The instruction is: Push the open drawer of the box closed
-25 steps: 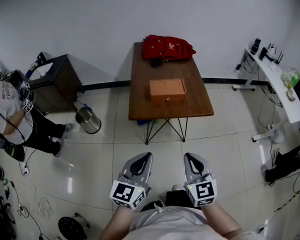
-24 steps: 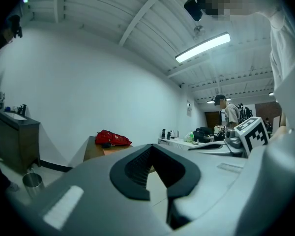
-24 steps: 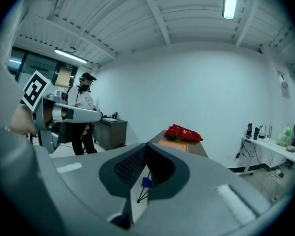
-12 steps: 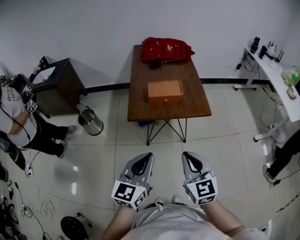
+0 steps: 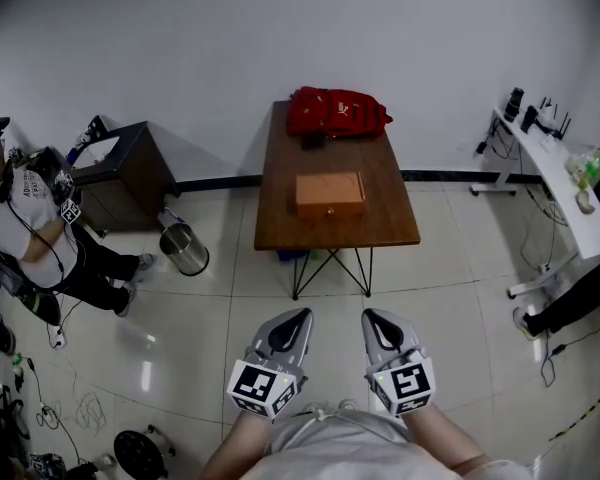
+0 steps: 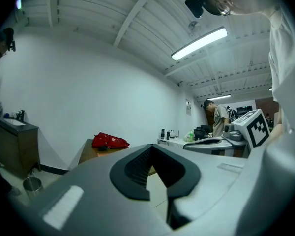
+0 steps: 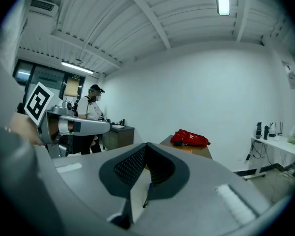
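An orange-brown box (image 5: 330, 192) lies on the brown wooden table (image 5: 286, 220) across the room, its drawer front with a small knob (image 5: 331, 211) facing me. From here I cannot tell how far the drawer stands out. A red backpack (image 5: 337, 111) rests at the table's far end, and the red backpack (image 6: 109, 141) (image 7: 189, 138) shows in both gripper views. My left gripper (image 5: 296, 318) and right gripper (image 5: 371, 318) hover close to my body, well short of the table. Both are shut with nothing held, in the left gripper (image 6: 152, 147) view and the right gripper (image 7: 146, 145) view.
A person (image 5: 30, 230) sits at the far left beside a dark cabinet (image 5: 120, 163). A metal bin (image 5: 183, 249) stands on the tiled floor left of the table. A white desk (image 5: 552, 164) with gear runs along the right. Cables (image 5: 30, 413) lie at lower left.
The grippers have stayed low in front of me, still shut. The view has shifted slightly, and the person at the left has sat up and shifted.
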The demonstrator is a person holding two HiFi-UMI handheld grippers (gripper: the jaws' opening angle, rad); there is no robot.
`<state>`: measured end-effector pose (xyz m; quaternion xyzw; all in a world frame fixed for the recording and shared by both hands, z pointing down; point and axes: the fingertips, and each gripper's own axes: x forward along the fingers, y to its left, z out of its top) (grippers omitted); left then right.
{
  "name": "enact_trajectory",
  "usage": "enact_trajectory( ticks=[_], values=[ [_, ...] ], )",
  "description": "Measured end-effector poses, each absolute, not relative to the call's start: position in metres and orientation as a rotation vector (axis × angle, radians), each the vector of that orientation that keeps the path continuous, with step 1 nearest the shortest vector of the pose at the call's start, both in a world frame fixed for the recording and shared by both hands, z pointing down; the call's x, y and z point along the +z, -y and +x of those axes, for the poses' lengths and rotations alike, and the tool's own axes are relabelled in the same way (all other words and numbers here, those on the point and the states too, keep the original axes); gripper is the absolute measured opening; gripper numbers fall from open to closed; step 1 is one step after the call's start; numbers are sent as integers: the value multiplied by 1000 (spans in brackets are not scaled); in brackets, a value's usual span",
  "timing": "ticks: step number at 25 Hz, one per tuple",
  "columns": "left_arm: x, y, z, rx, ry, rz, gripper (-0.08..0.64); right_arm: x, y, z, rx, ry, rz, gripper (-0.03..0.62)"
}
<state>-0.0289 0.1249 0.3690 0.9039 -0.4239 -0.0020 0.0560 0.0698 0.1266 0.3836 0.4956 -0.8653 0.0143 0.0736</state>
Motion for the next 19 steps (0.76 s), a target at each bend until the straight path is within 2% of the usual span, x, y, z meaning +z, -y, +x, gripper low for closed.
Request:
enact_trajectory(
  ticks=[19],
  values=[
    [373, -119, -16, 3, 1293, 2728, 6, 383, -120, 87, 48, 2613, 1493, 8]
  ],
)
